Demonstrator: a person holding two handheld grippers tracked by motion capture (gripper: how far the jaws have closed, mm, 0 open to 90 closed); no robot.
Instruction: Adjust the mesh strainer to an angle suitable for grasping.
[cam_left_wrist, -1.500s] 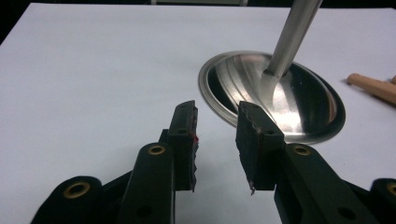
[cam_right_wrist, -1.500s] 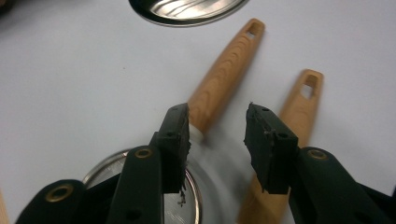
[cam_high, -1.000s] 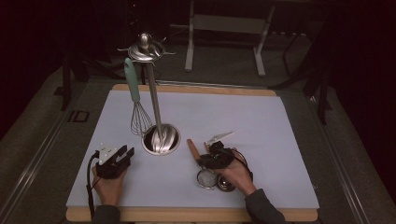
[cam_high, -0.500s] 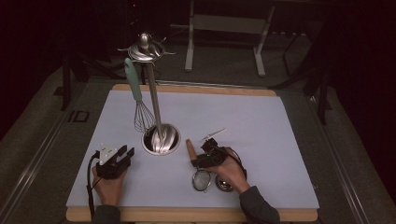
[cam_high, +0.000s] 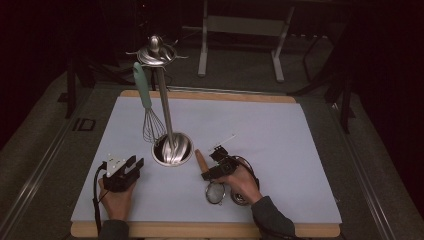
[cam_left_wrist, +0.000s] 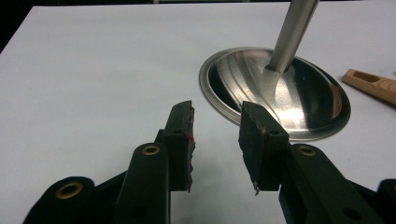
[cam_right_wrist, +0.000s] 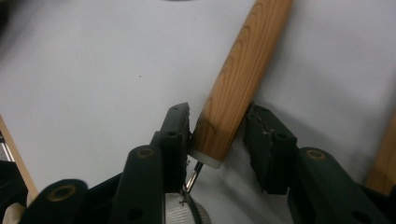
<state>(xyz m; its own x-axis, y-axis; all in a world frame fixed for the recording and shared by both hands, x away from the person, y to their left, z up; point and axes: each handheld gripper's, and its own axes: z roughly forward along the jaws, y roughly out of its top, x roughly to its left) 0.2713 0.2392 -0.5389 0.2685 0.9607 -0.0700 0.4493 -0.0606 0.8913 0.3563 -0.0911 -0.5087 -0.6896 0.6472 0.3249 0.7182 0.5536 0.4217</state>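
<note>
Left tool (cam_left_wrist: 215, 140): jaws apart and empty, resting on the tabletop (cam_high: 300, 150) just left of the stand's base (cam_high: 172, 149).
Stand (cam_high: 163, 100): upright, with a whisk (cam_high: 148, 115) hanging from its top.
Right tool (cam_right_wrist: 218, 140): jaws apart around the strainer's wooden handle (cam_right_wrist: 238, 74), just right of the base; one pad touches the wood, the other stands off.
Strainer mesh (cam_high: 215, 192): lies flat by the right hand (cam_high: 242, 182).
Risk: closing so near the handle's end could let it pivot or slip free; a swing toward the base could knock the stand.
Surface: pale sheet on a wood-edged tabletop.
Room: dark; a metal frame (cam_high: 240, 40) behind the stand.
</note>
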